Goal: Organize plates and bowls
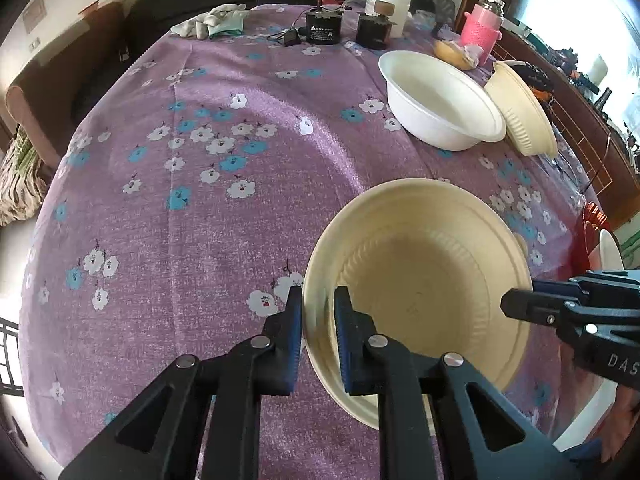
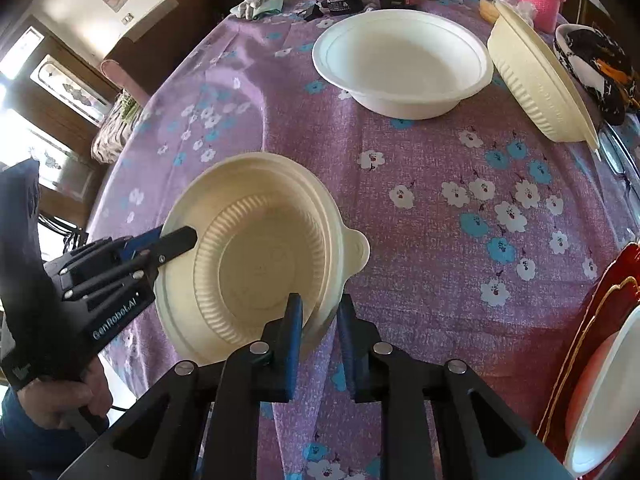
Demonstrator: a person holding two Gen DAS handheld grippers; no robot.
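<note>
readable marks: two, both on gripper bodies

left gripper (image 2: 176, 240) body, seen from the right wrist view: white lettering "genrobot.ai" along its black side. right gripper (image 1: 516, 304) body, seen from the left wrist view: white letters "das" at the frame edge, cut off there, the rest not visible. black box (image 2: 340, 0) at the far end of the table (image 2: 400, 160): a white label with a triangle mark and lines of print, too small to read in either view. nothing else legible.
</note>
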